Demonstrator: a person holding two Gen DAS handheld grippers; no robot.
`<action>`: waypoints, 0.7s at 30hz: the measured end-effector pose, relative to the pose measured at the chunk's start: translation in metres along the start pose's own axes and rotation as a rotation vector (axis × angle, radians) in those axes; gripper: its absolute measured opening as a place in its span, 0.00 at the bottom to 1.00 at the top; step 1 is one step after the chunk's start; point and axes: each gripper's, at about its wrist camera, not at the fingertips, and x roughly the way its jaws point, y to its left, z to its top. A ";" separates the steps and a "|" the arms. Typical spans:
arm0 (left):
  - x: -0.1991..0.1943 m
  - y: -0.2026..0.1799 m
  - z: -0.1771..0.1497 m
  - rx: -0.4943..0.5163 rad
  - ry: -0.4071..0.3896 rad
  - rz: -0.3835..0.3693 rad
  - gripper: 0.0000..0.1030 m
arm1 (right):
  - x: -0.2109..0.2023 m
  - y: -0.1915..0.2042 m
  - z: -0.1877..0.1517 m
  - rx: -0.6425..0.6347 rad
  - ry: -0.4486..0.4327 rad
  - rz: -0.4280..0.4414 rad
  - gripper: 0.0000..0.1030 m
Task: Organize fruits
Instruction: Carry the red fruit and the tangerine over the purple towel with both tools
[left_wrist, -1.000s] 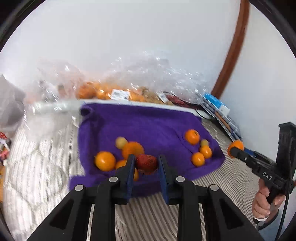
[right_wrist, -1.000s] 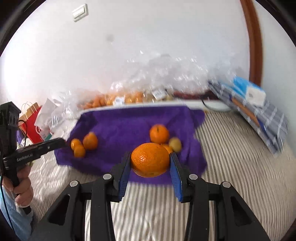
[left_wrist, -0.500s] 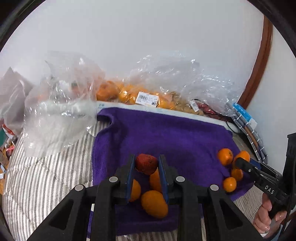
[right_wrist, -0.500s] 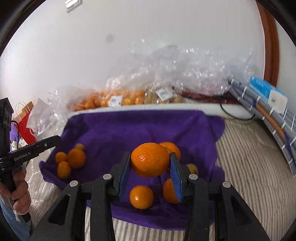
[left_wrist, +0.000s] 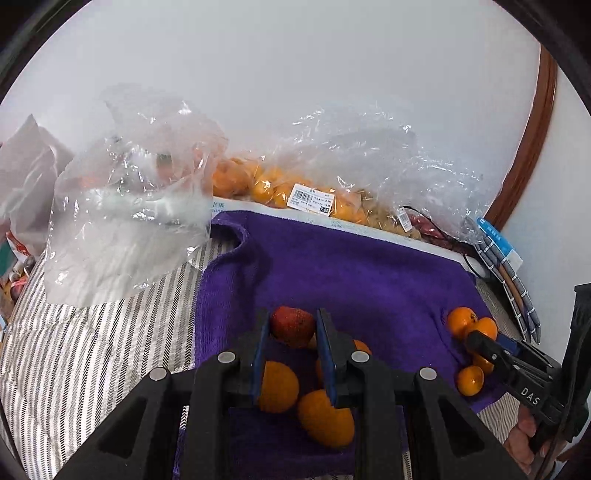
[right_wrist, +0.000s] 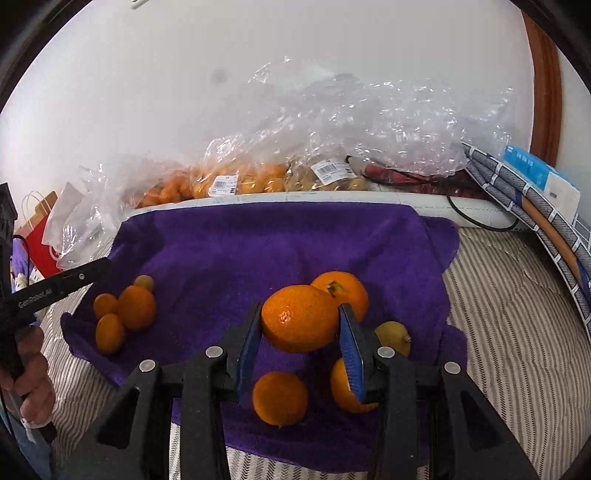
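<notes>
My left gripper (left_wrist: 291, 328) is shut on a small red lychee-like fruit (left_wrist: 292, 325), held above the purple towel (left_wrist: 351, 266) over a cluster of oranges (left_wrist: 277, 386). My right gripper (right_wrist: 299, 325) is shut on a large orange (right_wrist: 298, 323), held above the towel (right_wrist: 266, 243) over a group of oranges (right_wrist: 280, 397) and a yellowish fruit (right_wrist: 393, 336). Another small group of oranges (right_wrist: 123, 314) lies at the towel's left edge. In the left wrist view the right gripper (left_wrist: 476, 338) shows at the far right by more oranges (left_wrist: 469, 380).
Clear plastic bags of oranges (left_wrist: 258, 184) and other fruit (right_wrist: 332, 173) lie along the wall behind a white board. A loose empty bag (left_wrist: 125, 218) sits on the striped bedding (left_wrist: 92, 350). Folded cloth and a blue box (right_wrist: 535, 184) are at right; a red paper bag (right_wrist: 40, 236) at left.
Both grippers have moved forward over the towel with their fruits still held. The fruit clusters now lie beneath and close to the fingers.
</notes>
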 end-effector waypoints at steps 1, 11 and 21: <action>0.001 0.000 0.000 -0.005 0.000 0.000 0.23 | 0.000 0.001 0.000 -0.004 -0.004 0.001 0.39; 0.009 -0.003 -0.004 0.012 0.016 0.046 0.23 | 0.006 0.011 -0.005 -0.039 0.006 -0.010 0.39; 0.020 -0.010 -0.008 0.053 0.043 0.119 0.23 | 0.009 0.017 -0.007 -0.072 0.017 -0.050 0.40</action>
